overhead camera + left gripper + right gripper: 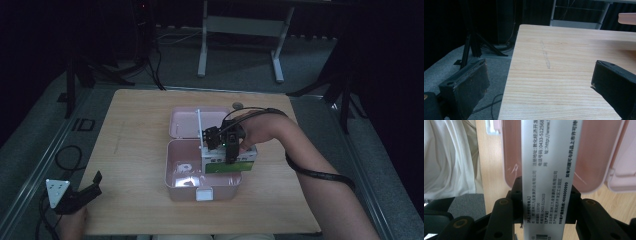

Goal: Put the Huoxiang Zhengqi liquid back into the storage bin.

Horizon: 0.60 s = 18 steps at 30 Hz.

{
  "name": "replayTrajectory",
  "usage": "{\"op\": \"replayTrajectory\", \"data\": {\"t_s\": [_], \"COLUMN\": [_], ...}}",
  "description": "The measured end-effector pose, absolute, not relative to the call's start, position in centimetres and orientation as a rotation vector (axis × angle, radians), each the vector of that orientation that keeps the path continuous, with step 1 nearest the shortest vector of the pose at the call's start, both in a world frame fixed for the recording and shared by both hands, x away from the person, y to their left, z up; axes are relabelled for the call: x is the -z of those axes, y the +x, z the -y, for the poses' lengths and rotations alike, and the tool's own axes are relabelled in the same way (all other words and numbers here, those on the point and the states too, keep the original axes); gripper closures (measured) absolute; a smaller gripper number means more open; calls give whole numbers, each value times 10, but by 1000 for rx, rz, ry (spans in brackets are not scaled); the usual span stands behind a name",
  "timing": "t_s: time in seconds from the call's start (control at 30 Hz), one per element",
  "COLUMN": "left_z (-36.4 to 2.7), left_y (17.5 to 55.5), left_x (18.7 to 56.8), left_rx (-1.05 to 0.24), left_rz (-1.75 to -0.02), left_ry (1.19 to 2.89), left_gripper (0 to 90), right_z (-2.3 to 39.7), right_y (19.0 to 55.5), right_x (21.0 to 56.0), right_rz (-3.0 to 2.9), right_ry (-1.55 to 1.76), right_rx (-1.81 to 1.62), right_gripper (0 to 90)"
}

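While the left gripper (pixel 92 184) gapes empty, the right gripper (pixel 227 145) clamps a white-and-green printed carton (pixel 230 164).

The left black two-jaw gripper (pixel 95 181) carries a grey three-cornered plate (pixel 56 190) dotted with small holes, and a thin black cable (pixel 65 155) loops away from it. In the left gripper view its jaws are broad black blocks with worn, frayed padding on the inner faces. The right black two-jaw gripper (pixel 544 202) has glossy black links with brass-ringed screw holes. A thick black cable (pixel 320 174) wraps over the bare, sleeveless right forearm (pixel 320 165).
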<state>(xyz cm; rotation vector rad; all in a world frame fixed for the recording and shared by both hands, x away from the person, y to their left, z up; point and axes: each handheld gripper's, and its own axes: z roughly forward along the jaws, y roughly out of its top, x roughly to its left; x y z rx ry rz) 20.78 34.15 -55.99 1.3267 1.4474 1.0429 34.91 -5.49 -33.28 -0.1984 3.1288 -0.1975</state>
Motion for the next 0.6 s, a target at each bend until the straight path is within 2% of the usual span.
{"op": "replayTrajectory", "data": {"t_s": [0.6], "left_z": [-342], "left_y": [208], "left_x": [560], "left_rx": [-1037], "left_rz": [-1442], "left_ry": [1320], "left_gripper": [16], "right_z": [18], "right_y": [343], "right_x": [353], "right_rz": [-3120], "right_ry": [-249], "right_rx": [203], "right_gripper": [627]}}
